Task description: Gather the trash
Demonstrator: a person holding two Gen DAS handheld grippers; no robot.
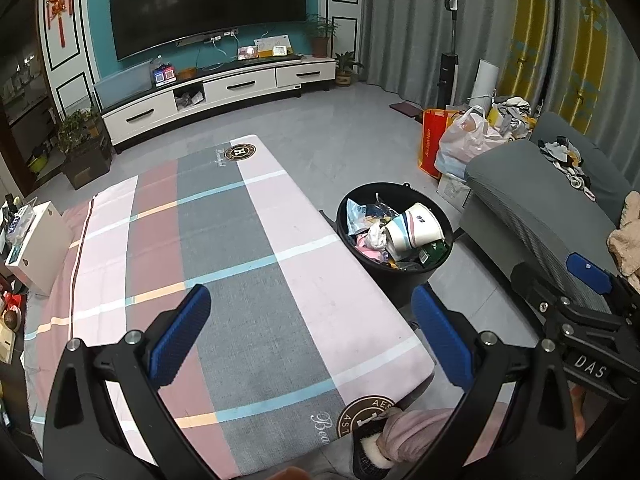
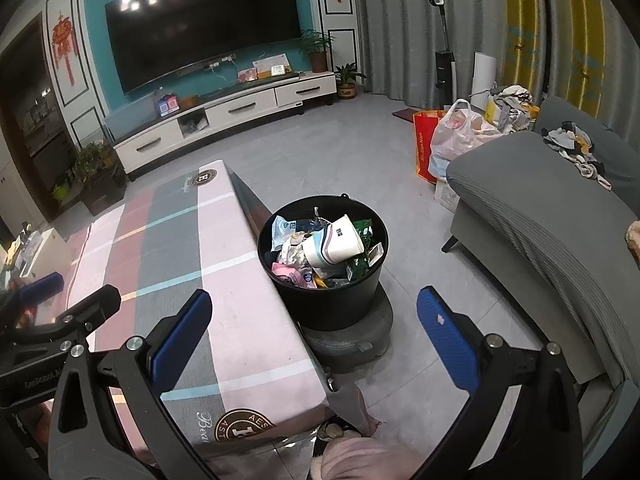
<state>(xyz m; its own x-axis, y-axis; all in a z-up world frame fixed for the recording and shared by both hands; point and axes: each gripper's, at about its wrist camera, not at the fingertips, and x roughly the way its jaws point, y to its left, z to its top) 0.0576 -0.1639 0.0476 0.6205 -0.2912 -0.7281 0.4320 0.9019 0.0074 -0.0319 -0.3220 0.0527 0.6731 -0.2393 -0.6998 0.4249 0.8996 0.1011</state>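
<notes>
Both your left gripper [image 1: 311, 334] and right gripper [image 2: 314, 338] hang empty with fingers wide apart above the bare checked tablecloth [image 1: 224, 240], the full black bin [image 2: 323, 268] just beside its edge, so scan slowly for leftover trash.

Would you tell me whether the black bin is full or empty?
Nearly full: the black bin holds wrappers and a tipped paper cup reaching close to its rim.
</notes>
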